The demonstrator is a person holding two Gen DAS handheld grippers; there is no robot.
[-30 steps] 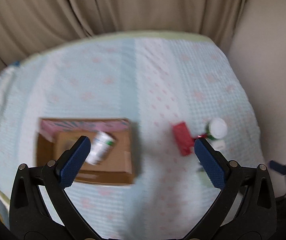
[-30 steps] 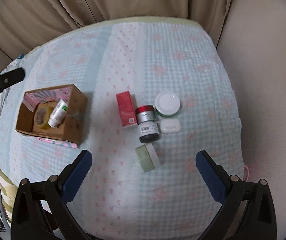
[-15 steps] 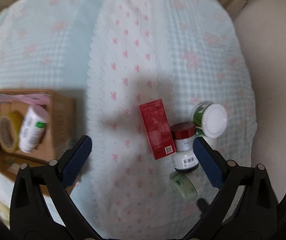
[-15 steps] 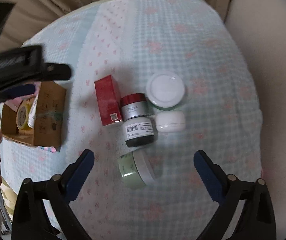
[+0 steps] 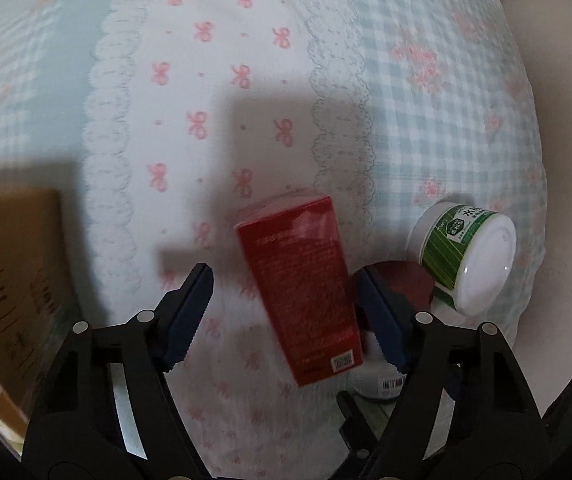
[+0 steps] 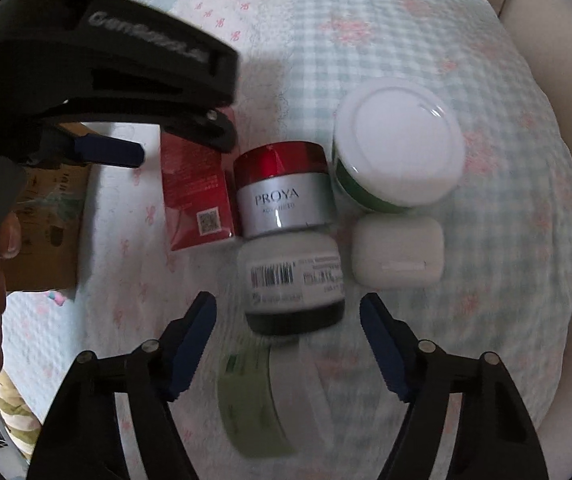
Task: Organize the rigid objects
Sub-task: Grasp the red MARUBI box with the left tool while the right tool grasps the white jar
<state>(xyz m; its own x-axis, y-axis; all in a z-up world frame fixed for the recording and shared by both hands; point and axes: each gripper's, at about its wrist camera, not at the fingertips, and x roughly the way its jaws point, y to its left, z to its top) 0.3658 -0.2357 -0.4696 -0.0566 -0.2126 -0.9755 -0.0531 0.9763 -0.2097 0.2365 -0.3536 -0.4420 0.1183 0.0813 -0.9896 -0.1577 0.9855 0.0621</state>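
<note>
Both tools have dropped closer: left tool (image 5: 283,316), jaws wide, now straddles the red box (image 5: 300,292), likely the next pick, while right tool (image 6: 288,346) hovers wide over the barcode jar (image 6: 292,280).

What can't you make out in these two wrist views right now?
- Cardboard box: contents cut off by the left wrist view's edge.
- Red box: upper part hidden behind the left gripper in the right wrist view.
- Green jar: label blurred, right wrist view.
</note>
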